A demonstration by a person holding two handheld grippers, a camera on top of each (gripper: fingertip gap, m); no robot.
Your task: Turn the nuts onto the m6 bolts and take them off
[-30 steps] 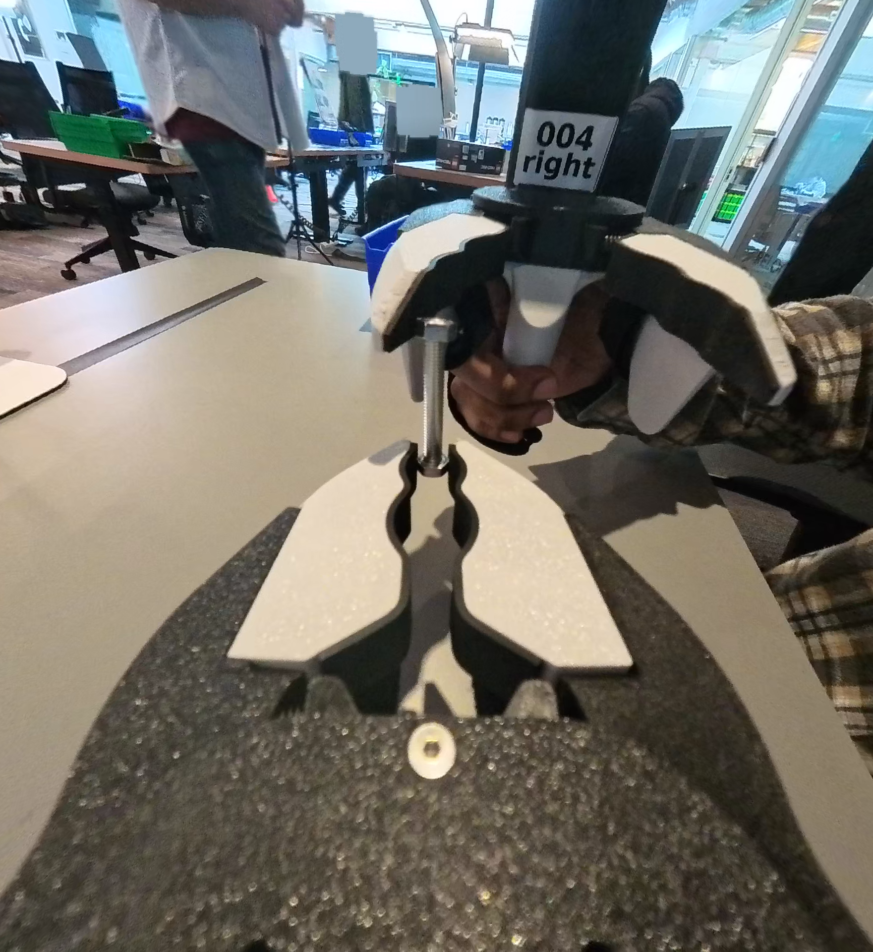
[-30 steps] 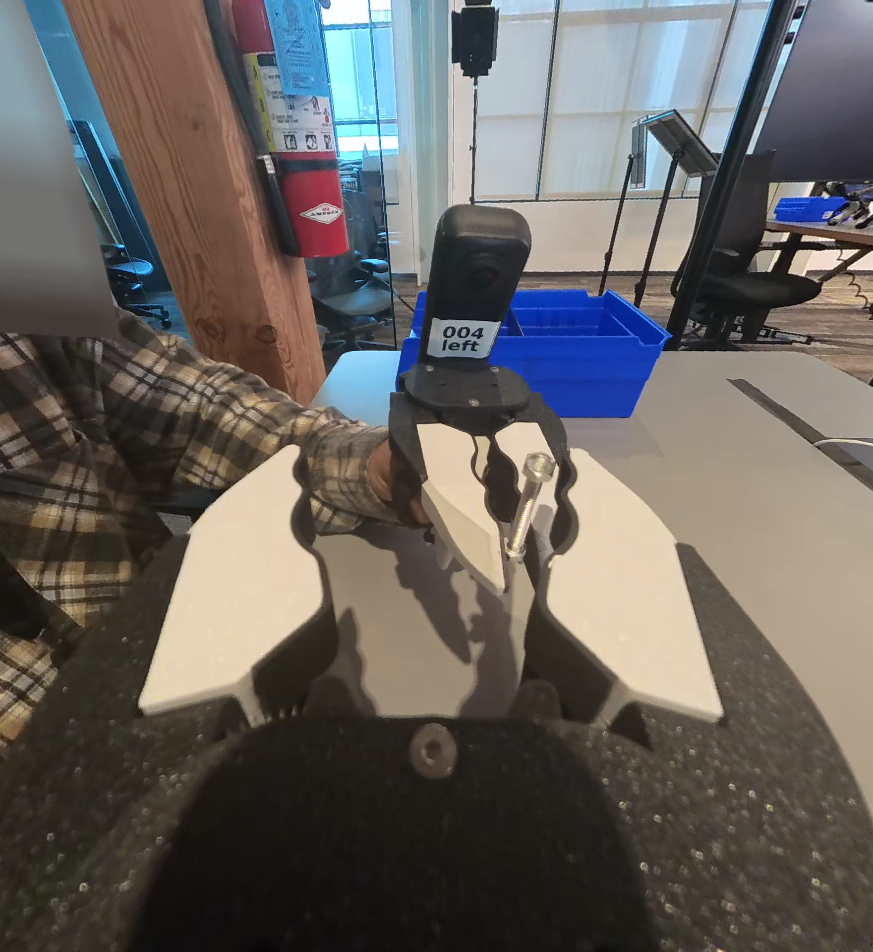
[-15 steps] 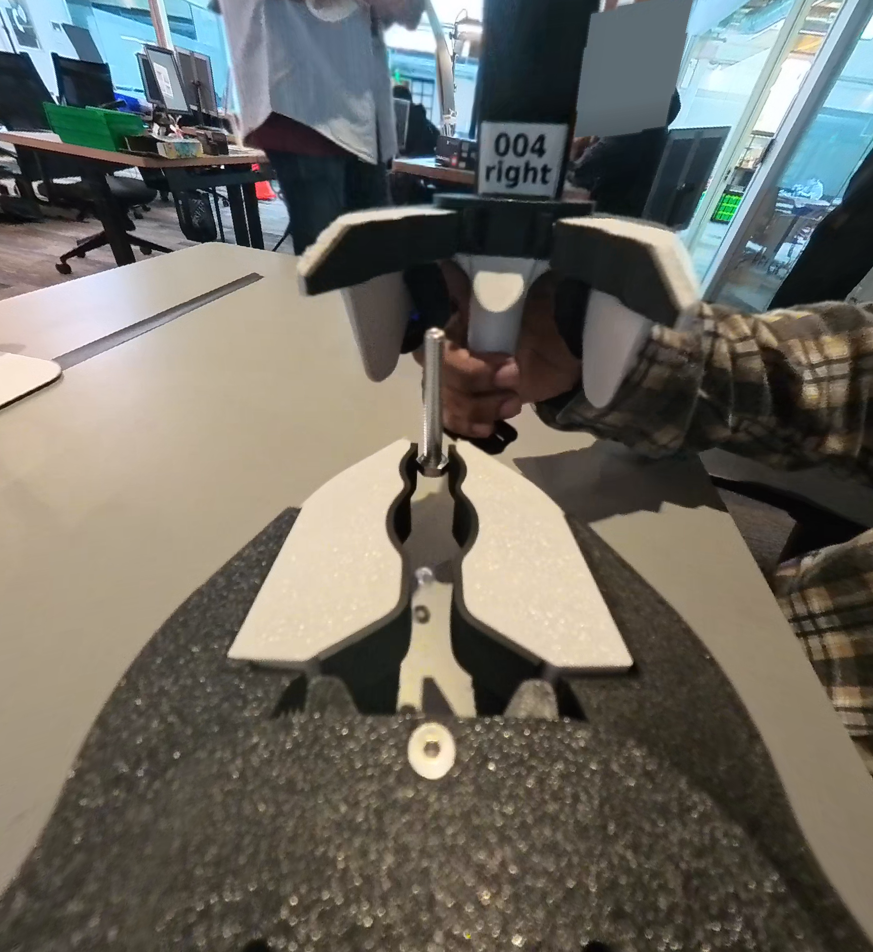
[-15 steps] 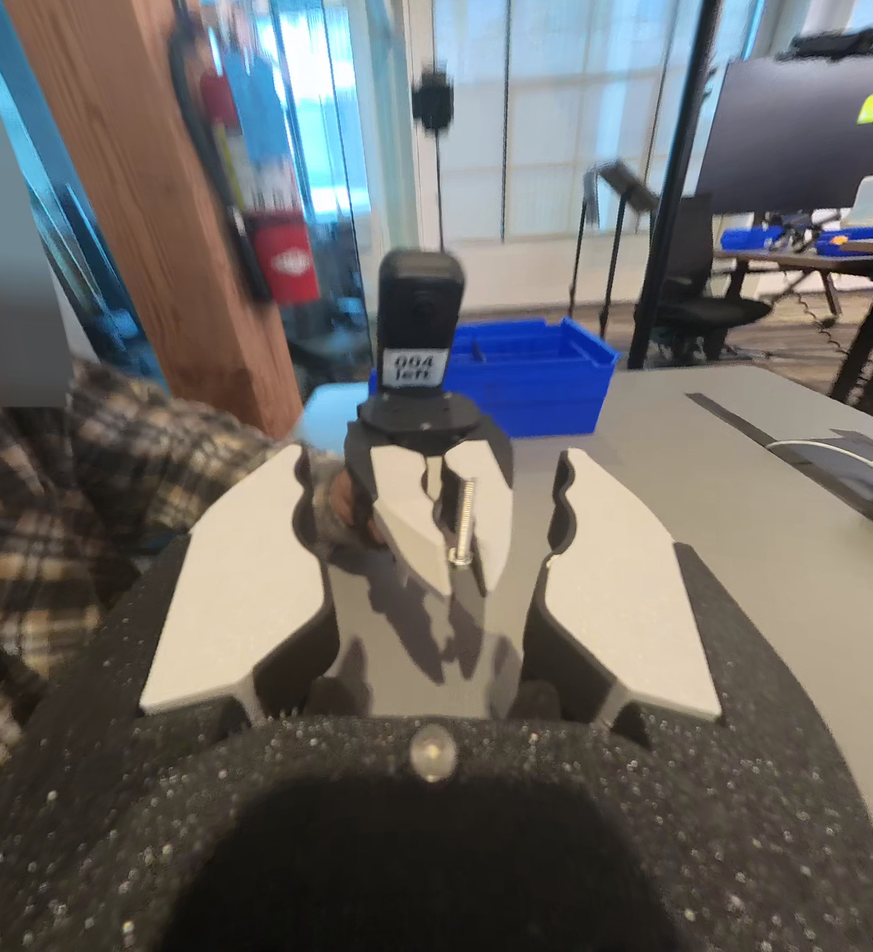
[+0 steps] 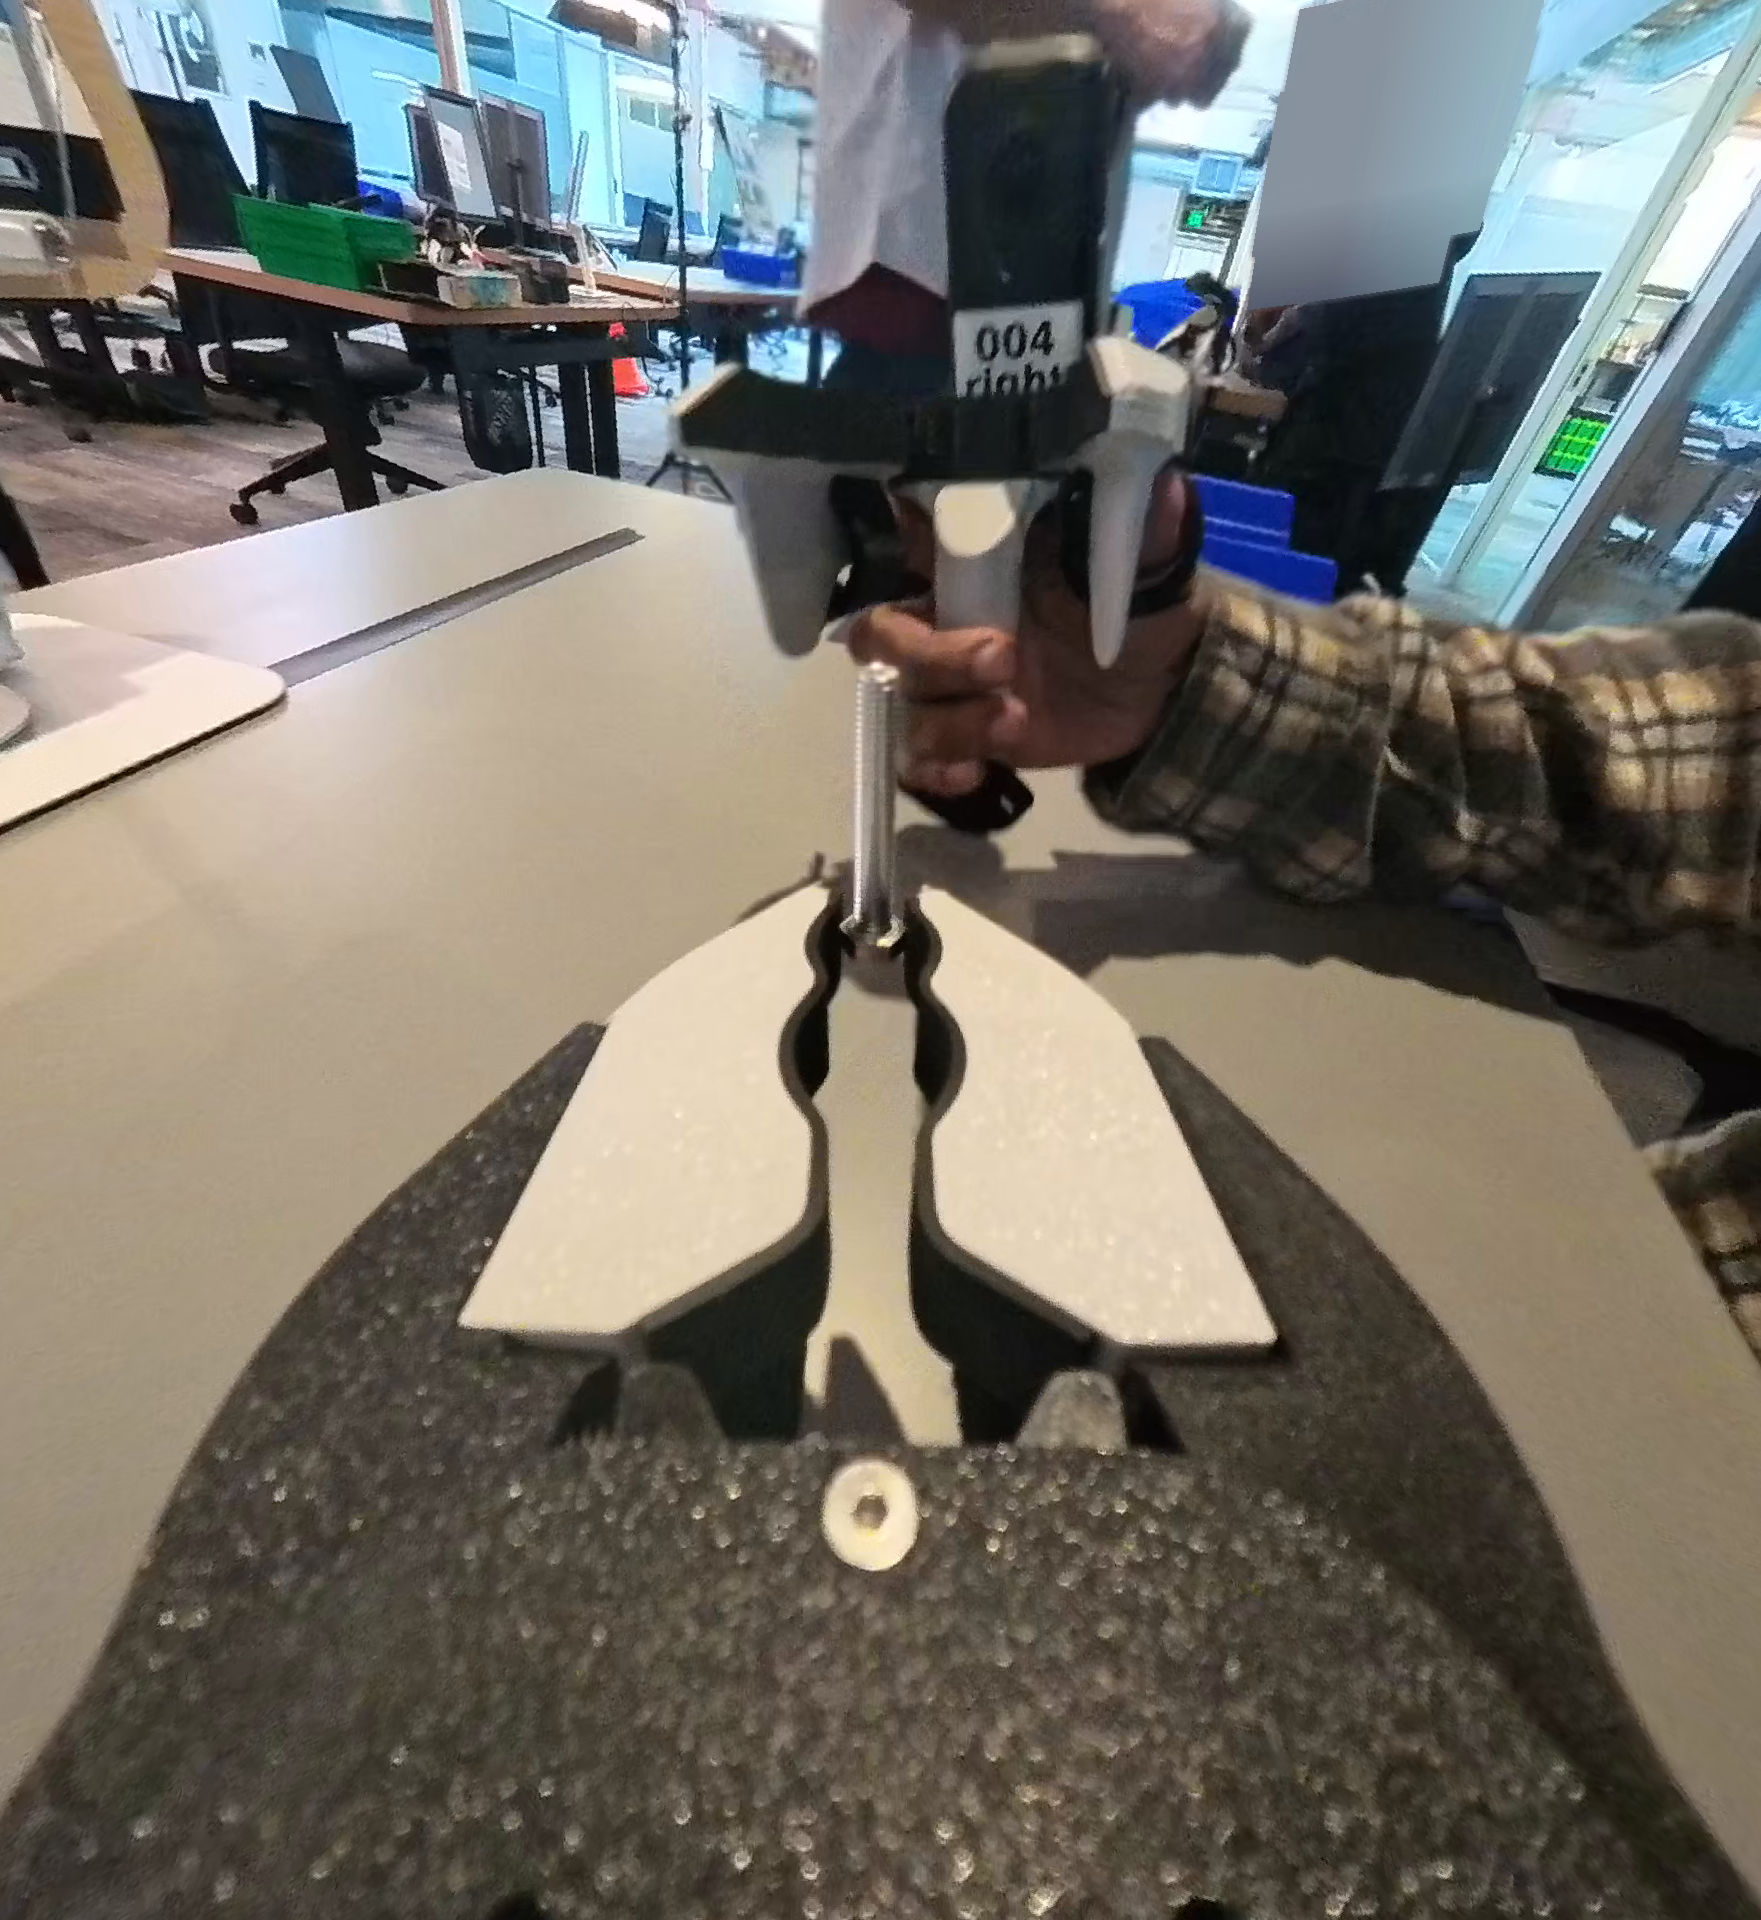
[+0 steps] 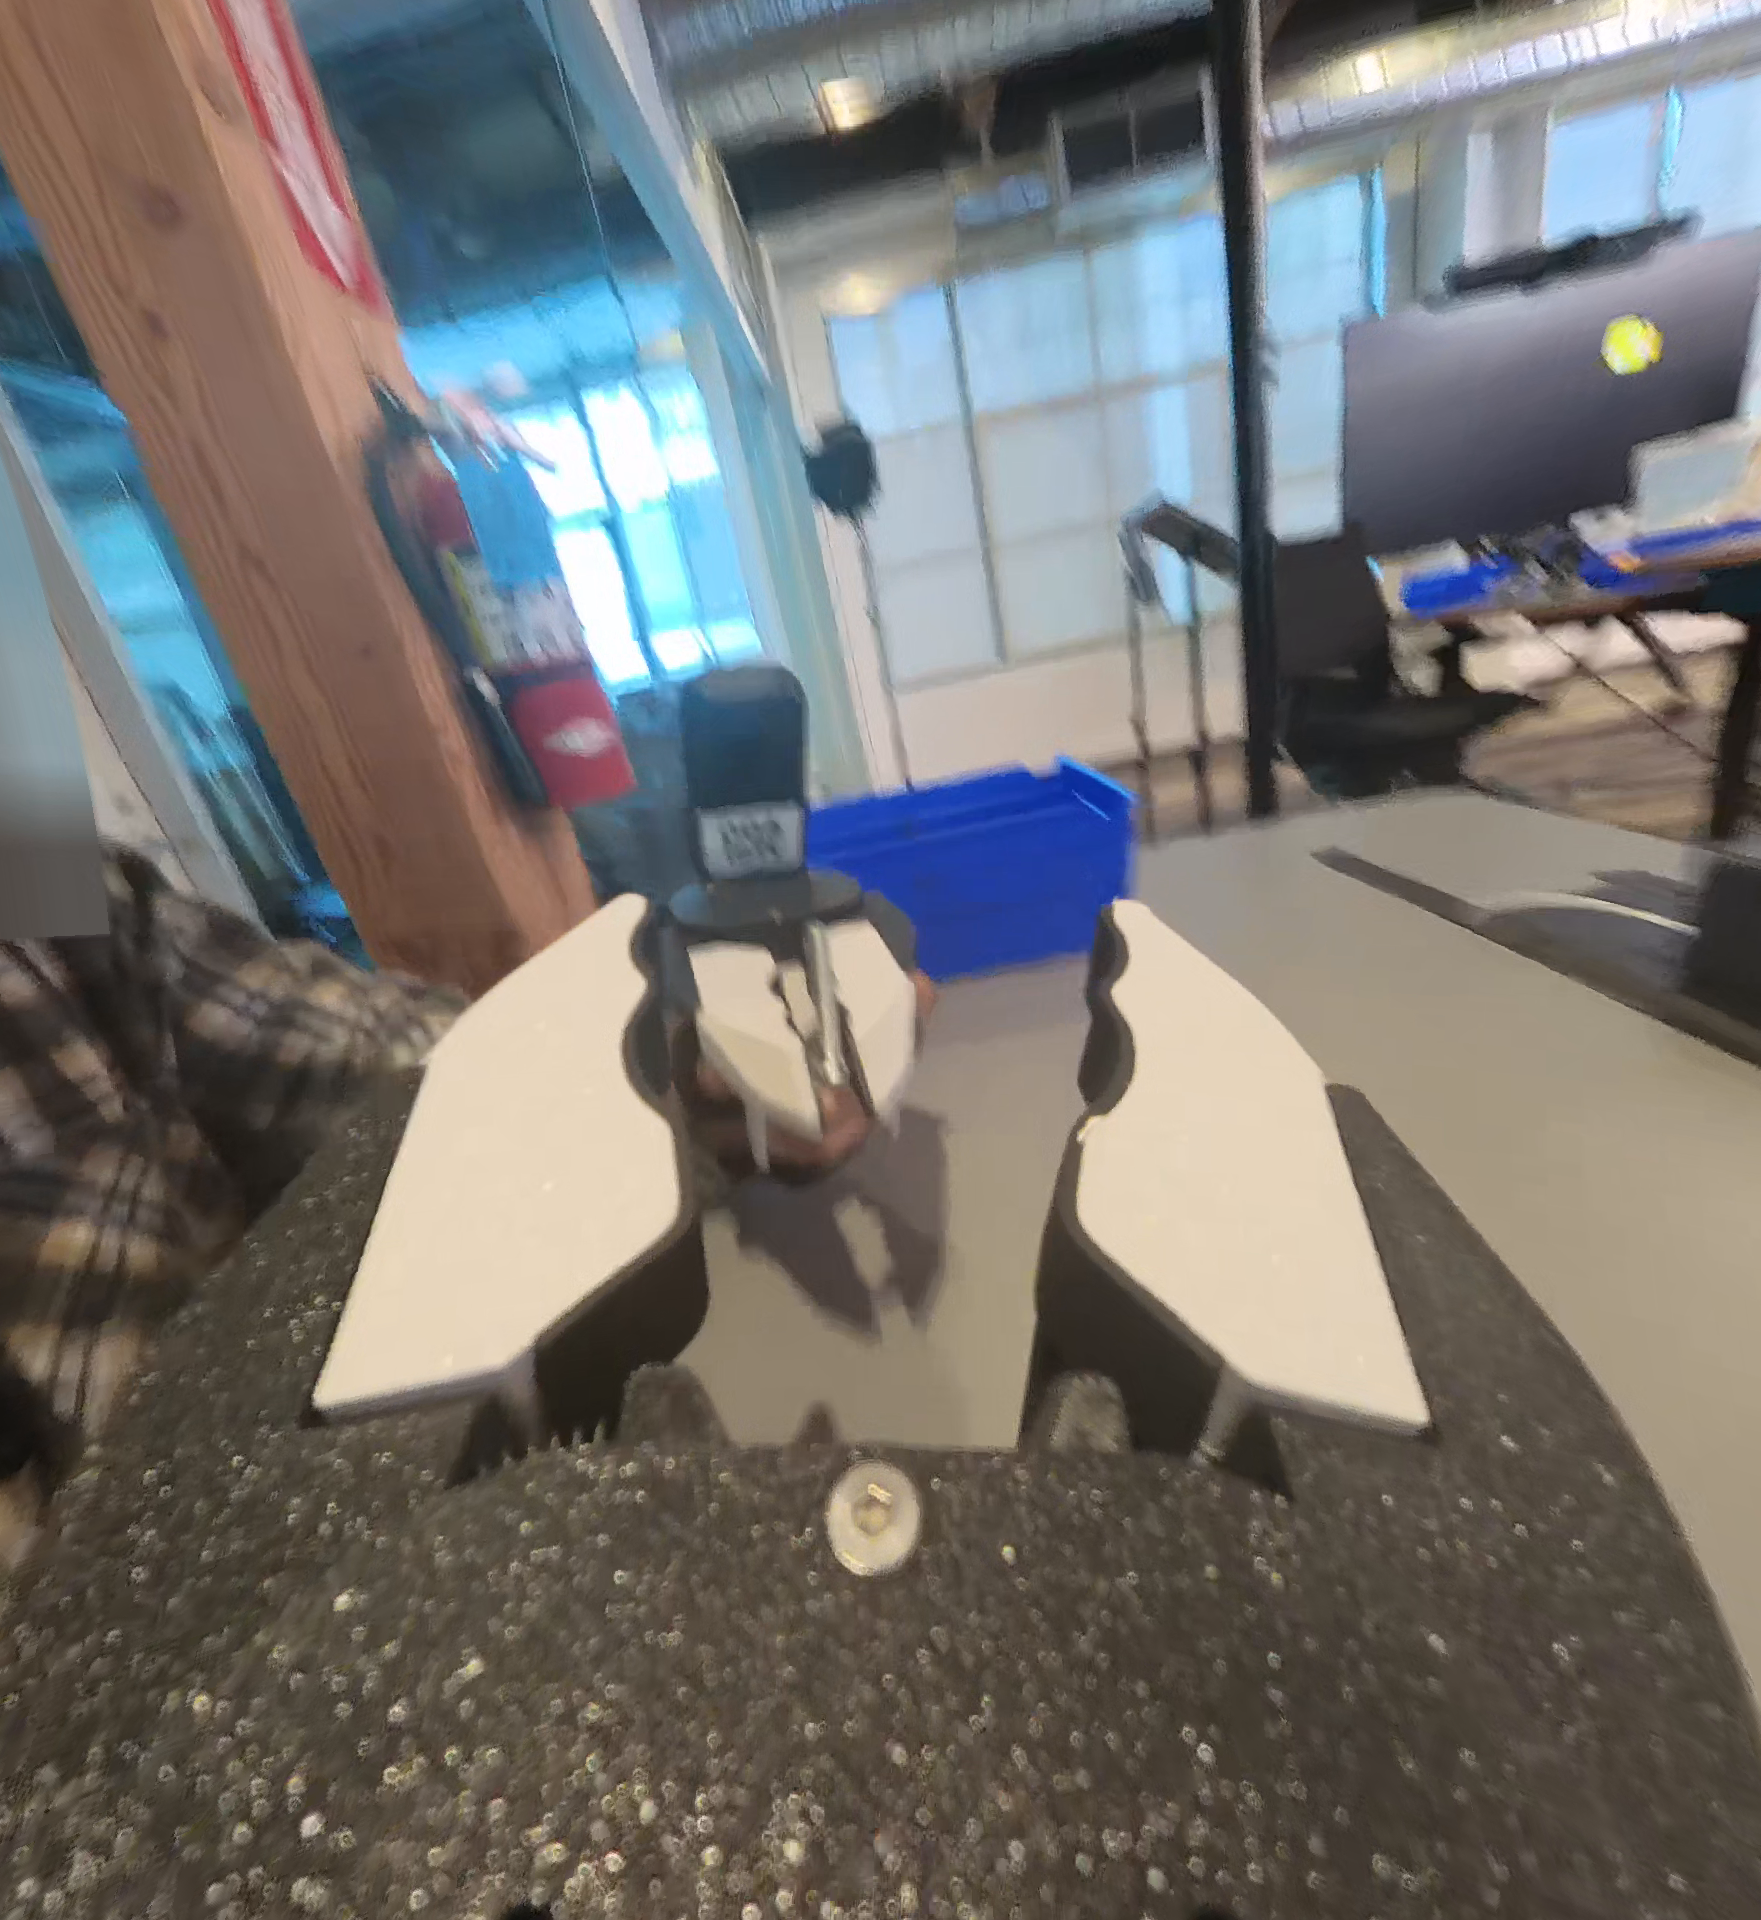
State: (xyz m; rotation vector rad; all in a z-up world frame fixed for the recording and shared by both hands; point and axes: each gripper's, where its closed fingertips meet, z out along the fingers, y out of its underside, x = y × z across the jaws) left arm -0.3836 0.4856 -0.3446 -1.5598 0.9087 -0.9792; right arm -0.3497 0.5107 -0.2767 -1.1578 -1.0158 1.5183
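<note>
Left gripper (image 5: pixel 874 925) pinches the silver bolt (image 5: pixel 873 800) by its hex head between its narrowly set fingertips, the threaded shaft standing upright above the grey table (image 5: pixel 336 935). That grip matches a second ago, but then the bolt's top end sat under one finger of the right gripper (image 5: pixel 949 644); now that gripper has drawn up and away, its spread white fingers hanging just above the bare thread tip, held in a hand (image 5: pixel 1021 707) with a plaid sleeve (image 5: pixel 1478 748). No nut can be made out on the bolt.

Seen from the right wrist, the right gripper (image 6: pixel 871 1029) stands wide, a little less so than before, with nothing between its pads. The view is blurred and has swung upward: the left gripper, with the bolt, has shifted from the gap's right side towards the left finger. A blue bin (image 6: pixel 980 862) sits behind, with a wooden post (image 6: pixel 232 468) at far left.
</note>
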